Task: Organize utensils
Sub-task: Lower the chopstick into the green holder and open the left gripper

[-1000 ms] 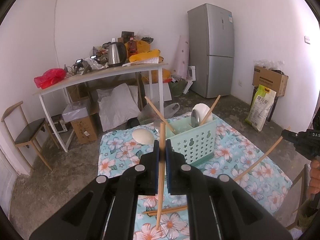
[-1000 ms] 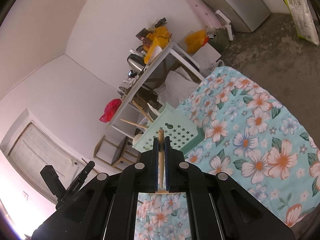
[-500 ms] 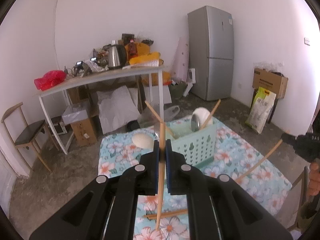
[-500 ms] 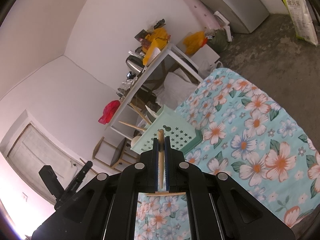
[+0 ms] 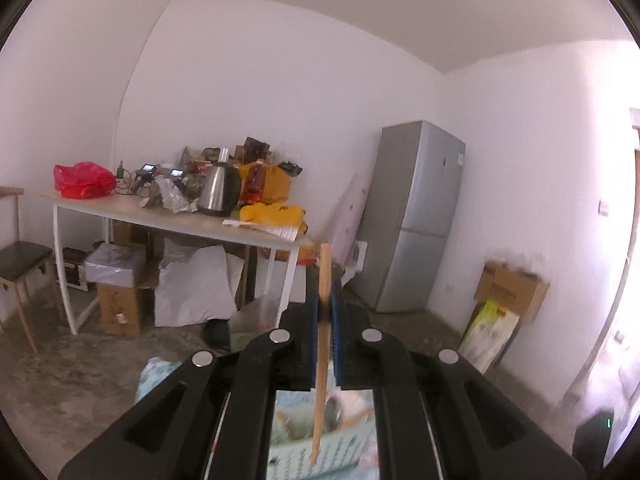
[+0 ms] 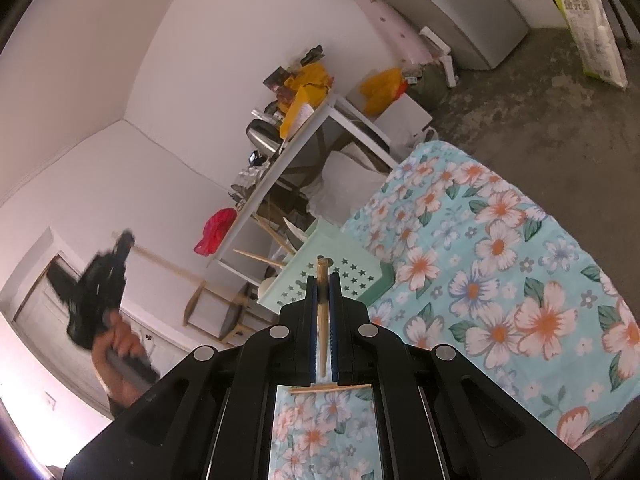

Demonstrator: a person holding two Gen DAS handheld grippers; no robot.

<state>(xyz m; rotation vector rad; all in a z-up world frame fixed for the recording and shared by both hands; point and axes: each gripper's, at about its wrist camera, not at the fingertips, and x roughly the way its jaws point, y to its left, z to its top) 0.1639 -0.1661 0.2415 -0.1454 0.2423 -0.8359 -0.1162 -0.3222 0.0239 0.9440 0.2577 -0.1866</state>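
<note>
left gripper clamped on chopstick; right gripper clamped on second chopstick | advice: lower each tip-first, near upright, into basket

The pale-green utensil basket below the left gripper is blurred, its contents unreadable.

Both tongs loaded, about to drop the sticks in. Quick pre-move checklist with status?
1. Left tongs shut on a chopstick: ok.
2. Right tongs shut on a chopstick: ok.
3. Basket upright on the flowered cloth: ok.
4. Room in the basket for more: cannot tell, its inside is hidden; chopsticks already stand in it.
5. Left chopstick lined up over the basket: cannot tell, blurred view.
6. Loose chopstick on the cloth under the right tongs, not yet put away: not ok.
</note>
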